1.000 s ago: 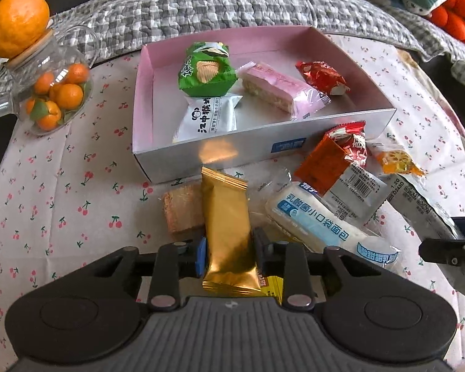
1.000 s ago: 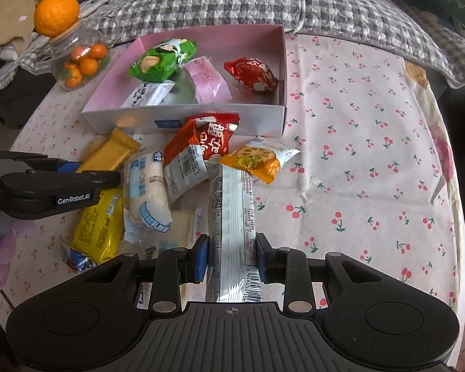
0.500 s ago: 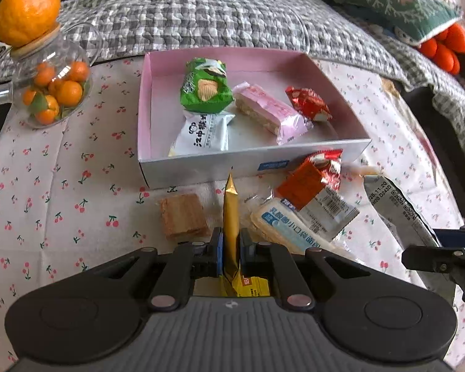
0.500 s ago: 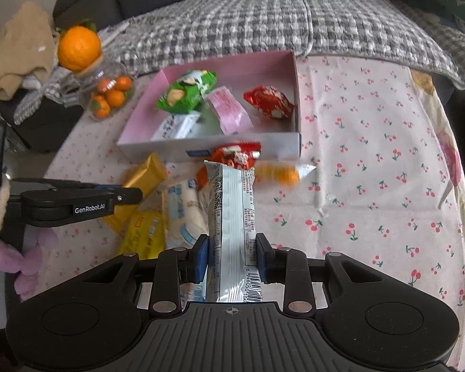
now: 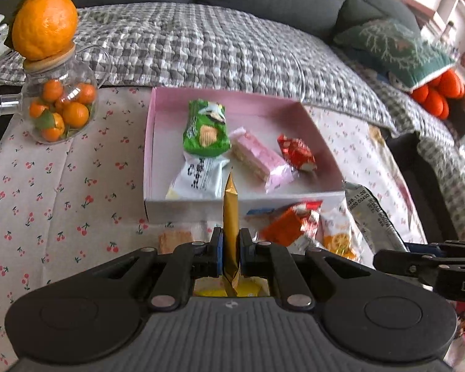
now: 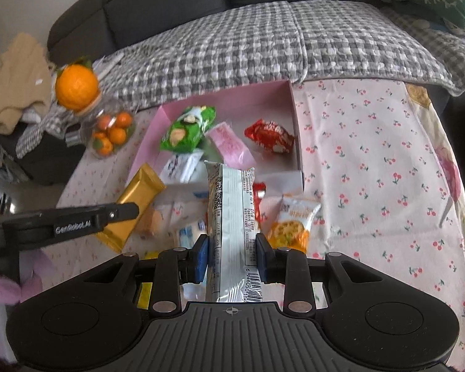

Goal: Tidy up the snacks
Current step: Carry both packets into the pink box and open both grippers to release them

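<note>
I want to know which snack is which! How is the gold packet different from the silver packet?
The gold packet is plain shiny gold; the silver packet carries small print and a barcode. The gold packet sits in the left gripper, squeezed thin and edge-on; the silver packet sits in the right gripper, flat and wider. Both are sealed, gripped, and point toward the pink box.

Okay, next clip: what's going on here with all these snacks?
A person is sorting wrapped snacks into an open pink cardboard box on a cherry-print tablecloth. The left hand-held gripper is shut on a gold foil snack bar, seen edge-on. The right hand-held gripper is shut on a long silver-and-white packet. Four snacks already lie in the box; several more, including an orange packet, lie loose in front of it.
</note>
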